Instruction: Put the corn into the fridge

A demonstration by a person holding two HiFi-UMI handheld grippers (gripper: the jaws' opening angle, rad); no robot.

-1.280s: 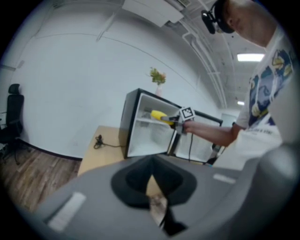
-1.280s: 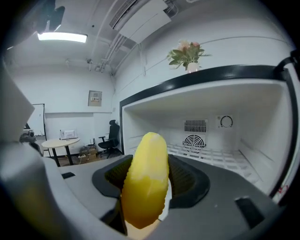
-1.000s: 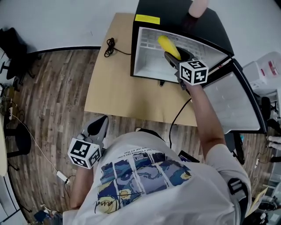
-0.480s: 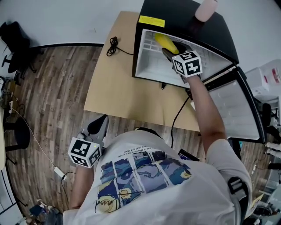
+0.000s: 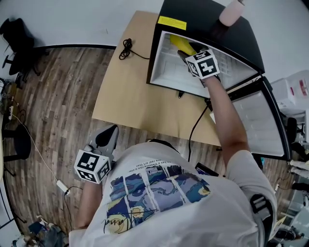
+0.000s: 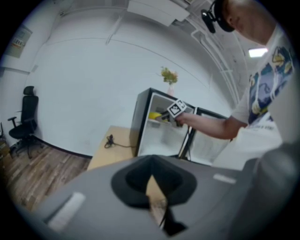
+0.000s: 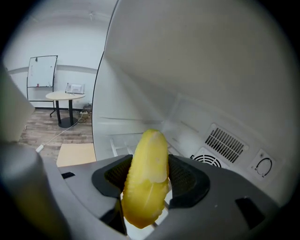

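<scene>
The yellow corn (image 7: 147, 178) stands upright between the pads of my right gripper (image 7: 149, 176), which is shut on it. Around it are the white inner walls of the black fridge (image 5: 207, 19), with a round fan vent (image 7: 208, 160) on the back wall. In the head view the corn (image 5: 180, 44) pokes past the right gripper (image 5: 187, 54) inside the open fridge. My left gripper (image 5: 107, 137) hangs low by the person's side, over the wooden floor, with its jaws together and nothing held. In the left gripper view, that left gripper (image 6: 152, 187) points toward the fridge (image 6: 140, 122).
The fridge stands on a light wooden table (image 5: 130, 91), and its door (image 5: 260, 120) is swung open to the right. A black cable (image 5: 126, 48) lies on the table's far left. A pink vase (image 5: 231, 12) sits on the fridge top. Office chairs (image 5: 17, 34) stand at left.
The right gripper has carried the corn farther into the fridge. The left gripper has stayed low at the person's side.
</scene>
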